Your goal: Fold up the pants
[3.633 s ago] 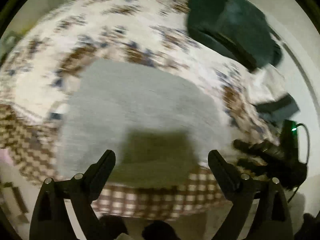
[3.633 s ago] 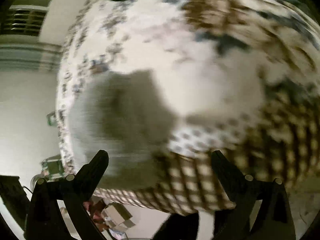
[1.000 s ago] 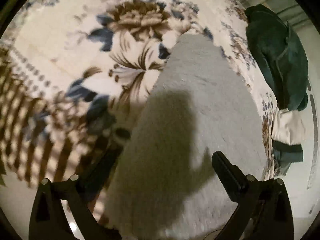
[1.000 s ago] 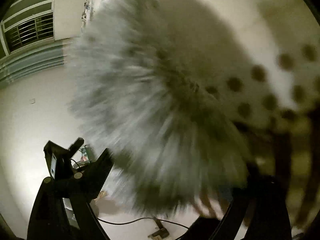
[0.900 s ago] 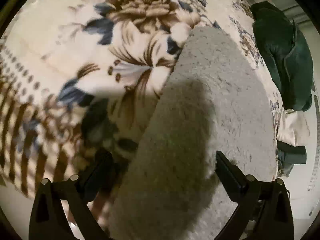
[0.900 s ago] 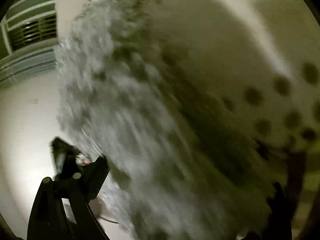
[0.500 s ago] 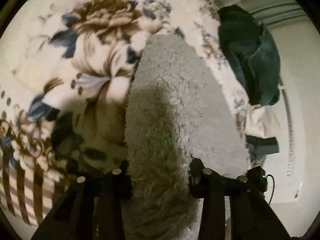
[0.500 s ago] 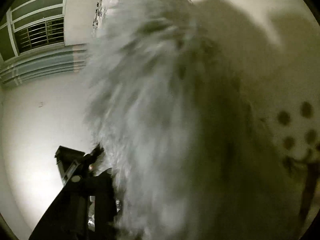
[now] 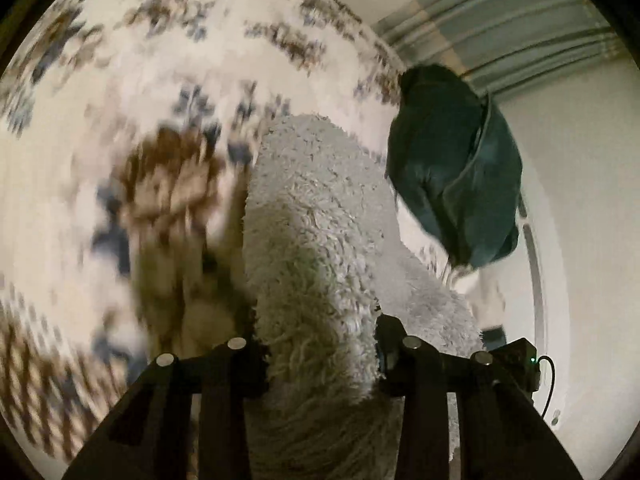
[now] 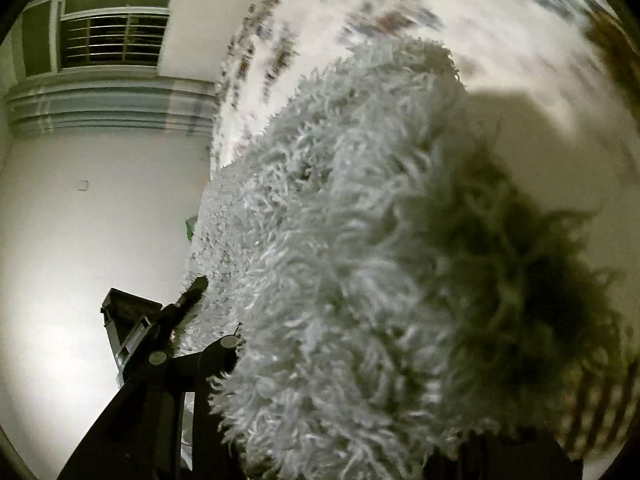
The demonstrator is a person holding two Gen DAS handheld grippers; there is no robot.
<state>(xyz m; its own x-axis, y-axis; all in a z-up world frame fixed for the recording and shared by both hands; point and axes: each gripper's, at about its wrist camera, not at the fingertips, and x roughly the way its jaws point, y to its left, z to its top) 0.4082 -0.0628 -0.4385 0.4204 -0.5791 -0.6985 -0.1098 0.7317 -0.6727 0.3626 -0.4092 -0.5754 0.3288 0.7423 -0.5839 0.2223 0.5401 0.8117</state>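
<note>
The fluffy light-grey pants (image 9: 316, 208) lie on a floral blanket (image 9: 120, 80), with their near edge lifted. My left gripper (image 9: 320, 348) is shut on a thick bunch of that edge, which fills the gap between both black fingers. In the right wrist view the pants (image 10: 340, 200) fill most of the picture. My right gripper (image 10: 352, 360) has the fluffy fabric between its jaws, which are closing on it. Only its left finger (image 10: 224, 344) shows; the pile hides the other one.
A dark green garment (image 9: 456, 184) lies on the blanket's far right edge, just beyond the pants. A black device with a green light (image 9: 520, 356) sits at the right of the left view. A white wall and a barred window (image 10: 112, 40) are at the left of the right view.
Both grippers went from wide open over the flat pants to closed on the near edge. Both have risen, and the fabric now hangs bunched above the blanket.
</note>
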